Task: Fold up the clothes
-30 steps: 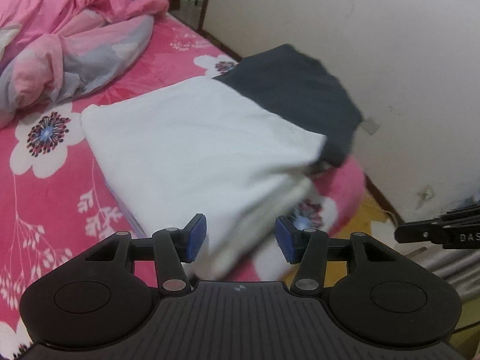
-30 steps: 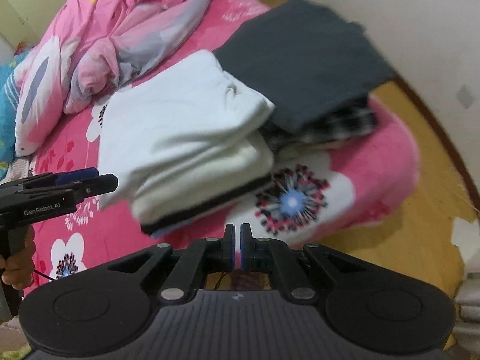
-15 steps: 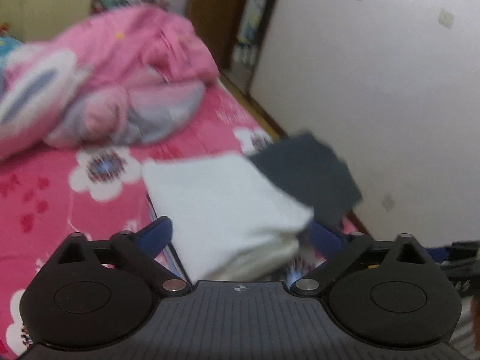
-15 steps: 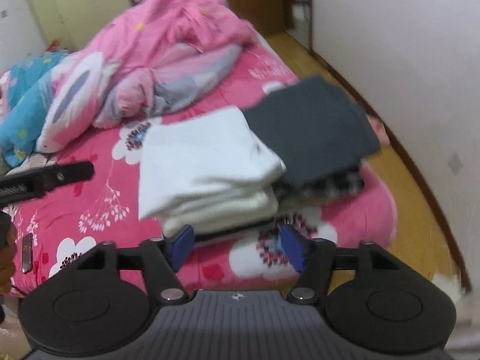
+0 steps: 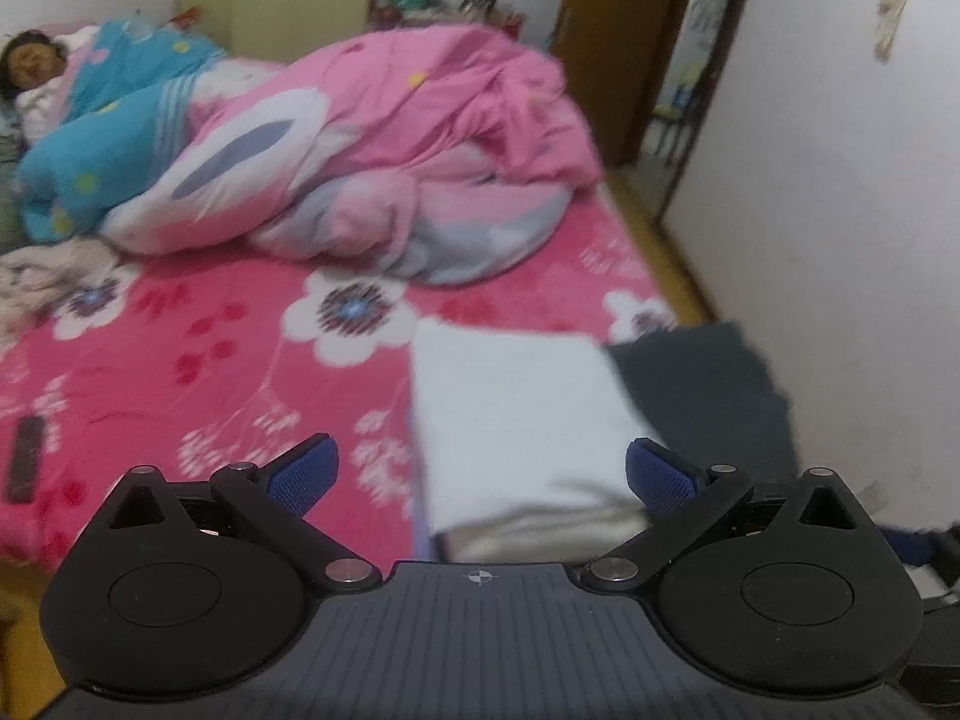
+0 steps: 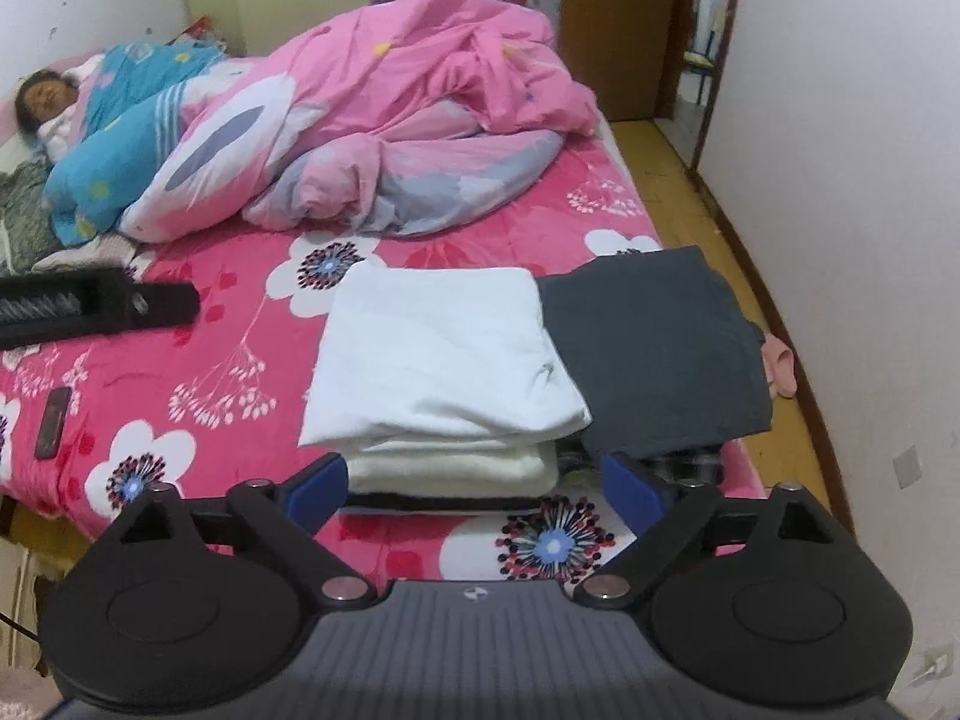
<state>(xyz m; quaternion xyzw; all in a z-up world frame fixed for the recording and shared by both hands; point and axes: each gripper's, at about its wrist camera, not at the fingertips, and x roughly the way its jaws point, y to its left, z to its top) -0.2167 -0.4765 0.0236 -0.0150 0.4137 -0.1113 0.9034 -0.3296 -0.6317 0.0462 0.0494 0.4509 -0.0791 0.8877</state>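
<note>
A folded white garment lies on a stack of folded cream and dark pieces near the bed's foot edge. Beside it on the right rests a folded dark grey garment over a checked piece. In the left wrist view the white garment and the grey one appear blurred. My right gripper is open, held back from the stack with nothing between its blue pads. My left gripper is open too, empty, in front of the white garment. The left gripper's body shows at the left of the right wrist view.
A crumpled pink duvet covers the far part of the pink floral bed. A person lies under a blue blanket at the head end. A dark phone lies on the sheet. The white wall and wooden floor run along the right.
Both grippers have pulled back and tilted up from the folded stack, so more of the room shows. The right gripper went from shut to open; the left opened wider.
</note>
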